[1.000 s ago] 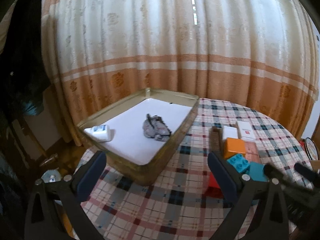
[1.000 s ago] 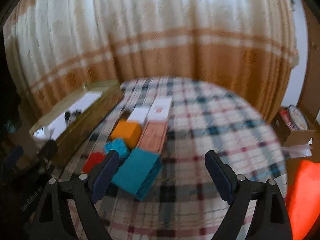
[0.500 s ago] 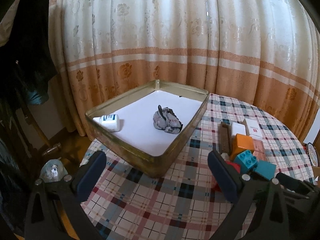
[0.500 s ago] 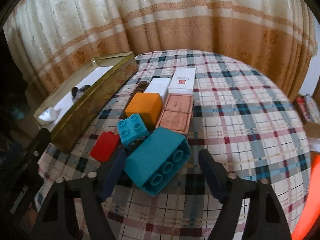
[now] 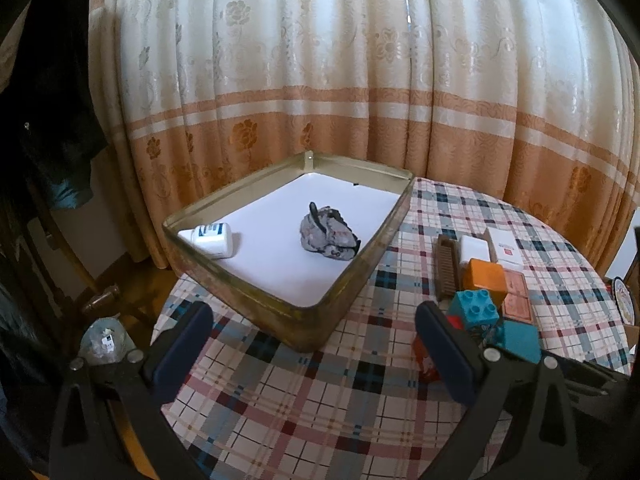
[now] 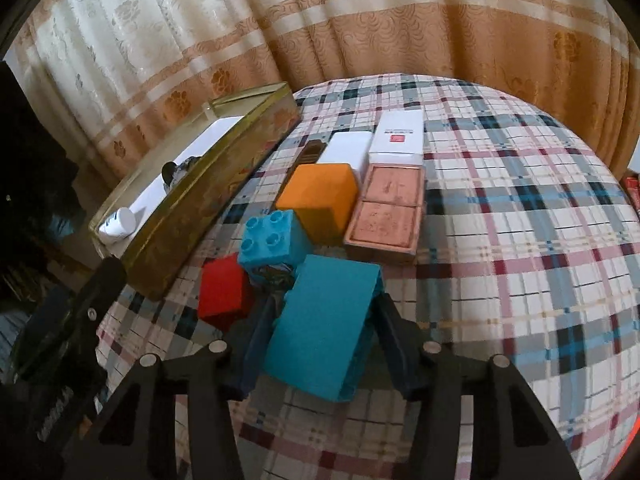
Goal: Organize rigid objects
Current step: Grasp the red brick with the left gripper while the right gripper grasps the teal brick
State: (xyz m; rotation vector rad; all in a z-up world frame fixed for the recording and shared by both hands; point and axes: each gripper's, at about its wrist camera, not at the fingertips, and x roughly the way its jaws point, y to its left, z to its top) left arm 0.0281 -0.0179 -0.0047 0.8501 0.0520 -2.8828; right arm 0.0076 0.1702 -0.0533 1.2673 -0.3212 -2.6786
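My right gripper (image 6: 322,304) is closing its jaws on a large teal block (image 6: 324,328) lying on the plaid tablecloth, and both pads touch its sides. Just beyond it sit a small teal studded brick (image 6: 272,240), a red block (image 6: 222,292), an orange cube (image 6: 320,196) and a pink box (image 6: 388,208). My left gripper (image 5: 316,344) hangs open over the cloth, holding nothing, just short of the near corner of a gold tin tray (image 5: 288,312). The tray holds a white bottle (image 5: 212,240) and a grey crumpled lump (image 5: 328,232).
Two white boxes (image 6: 346,148) (image 6: 400,136) and a brown comb (image 6: 310,152) lie behind the blocks. The round table (image 6: 520,220) ends near the curtain (image 6: 360,20). Left of the table are dark furniture and the floor (image 5: 60,240).
My right gripper came down and forward over the large teal block, and its jaws narrowed from wide apart to touching the block. The left gripper stayed open and kept its place.
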